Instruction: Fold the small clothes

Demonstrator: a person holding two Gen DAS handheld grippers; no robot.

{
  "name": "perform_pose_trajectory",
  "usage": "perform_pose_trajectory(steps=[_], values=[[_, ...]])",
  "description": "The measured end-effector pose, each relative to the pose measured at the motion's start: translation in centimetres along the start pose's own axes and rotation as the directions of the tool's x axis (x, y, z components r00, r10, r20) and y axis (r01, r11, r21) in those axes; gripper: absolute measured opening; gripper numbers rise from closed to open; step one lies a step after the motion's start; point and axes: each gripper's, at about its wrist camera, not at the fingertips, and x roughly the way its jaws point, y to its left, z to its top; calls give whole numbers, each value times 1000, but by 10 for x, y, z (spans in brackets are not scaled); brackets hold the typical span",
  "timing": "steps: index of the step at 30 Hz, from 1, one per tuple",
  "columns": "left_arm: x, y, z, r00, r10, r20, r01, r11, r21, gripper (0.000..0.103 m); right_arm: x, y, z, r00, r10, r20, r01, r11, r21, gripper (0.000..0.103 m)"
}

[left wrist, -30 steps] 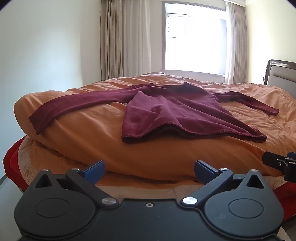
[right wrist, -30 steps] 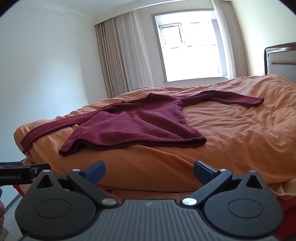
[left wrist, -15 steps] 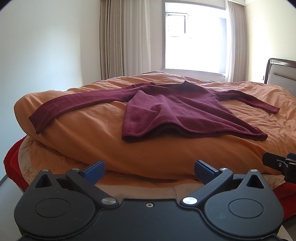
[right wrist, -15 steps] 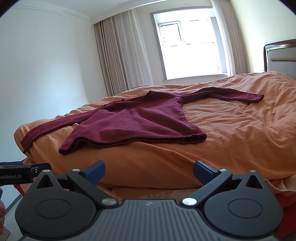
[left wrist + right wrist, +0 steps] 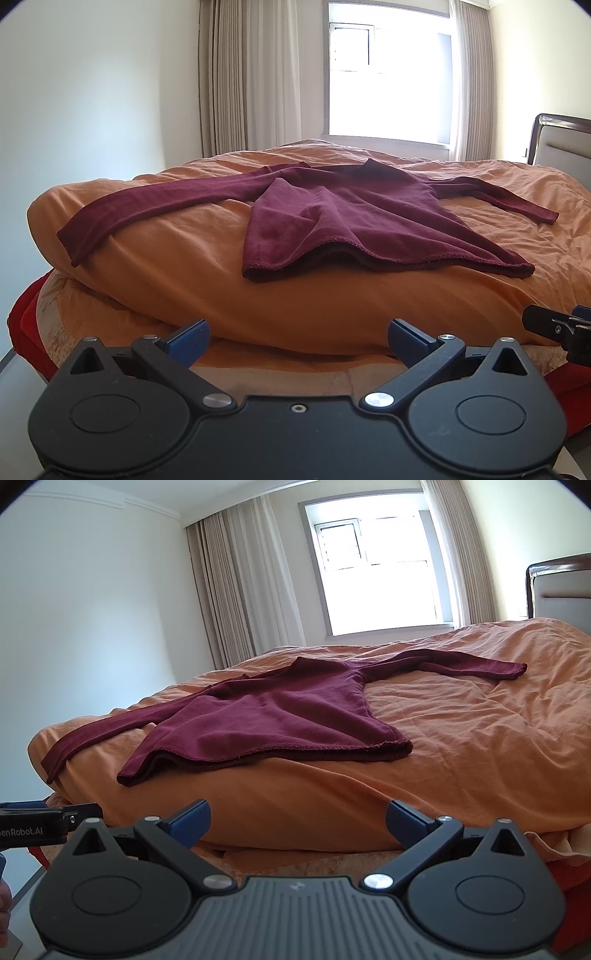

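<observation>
Two grippers, both held low at the foot of the bed, short of the bedding. Left gripper [image 5: 297, 341]: blue-tipped black fingers [image 5: 186, 338] spread wide, nothing between them. Right gripper [image 5: 297, 821]: same blue pads [image 5: 404, 821] parted just as wide, also empty. Seen from each wrist view, the other gripper's tip at the frame edge, right one [image 5: 557, 326] at the far right, left one [image 5: 48, 823] at the far left.

Spread flat on the puffy orange duvet [image 5: 332, 306]: a dark maroon long-sleeved knit top [image 5: 343, 218], hem toward the grippers, collar toward the window [image 5: 388, 77]. One sleeve stretched out to the left and draped over the duvet's rounded edge, the other reaching right across the bedding. Hem slightly lifted and rippled near its middle, well apart from both grippers.

Beige pleated curtains [image 5: 240, 74] on either side of the window; dark wooden headboard with a pale padded panel [image 5: 554, 590] at the right; red cloth [image 5: 22, 325] under the duvet at lower left.
</observation>
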Motion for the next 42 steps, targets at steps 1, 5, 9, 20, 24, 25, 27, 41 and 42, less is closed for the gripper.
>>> perform_pose_trajectory(steps=[1, 5, 9, 20, 24, 25, 27, 41, 42], values=[[0, 0, 0, 1000, 0, 0, 0, 1000, 0, 102, 0, 0, 0, 1000, 0, 0, 0, 1000, 0, 103], [0, 0, 0, 1000, 1, -1, -1, 1000, -1, 102, 0, 0, 0, 1000, -1, 0, 1, 1000, 1, 103], [0, 0, 1, 1000, 1, -2, -1, 1000, 0, 102, 0, 0, 0, 1000, -1, -1, 1, 1000, 2, 103], [1, -1, 0, 1000, 2, -3, -2, 1000, 0, 102, 1, 0, -2, 1000, 0, -6, 0, 1000, 6, 103], [1, -1, 1, 1000, 1, -3, -1, 1000, -1, 102, 1, 0, -2, 1000, 0, -6, 0, 1000, 7, 103], [1, -1, 1, 1000, 1, -3, -1, 1000, -1, 102, 1, 0, -3, 1000, 0, -6, 0, 1000, 7, 103], [1, -1, 1, 1000, 1, -3, -1, 1000, -1, 102, 1, 0, -2, 1000, 1, -7, 0, 1000, 7, 103], [1, -1, 0, 1000, 1, -4, -1, 1000, 0, 102, 1, -2, -4, 1000, 0, -10, 0, 1000, 15, 103], [1, -1, 1, 1000, 1, -4, -1, 1000, 0, 102, 2, -2, -3, 1000, 0, -10, 0, 1000, 15, 103]])
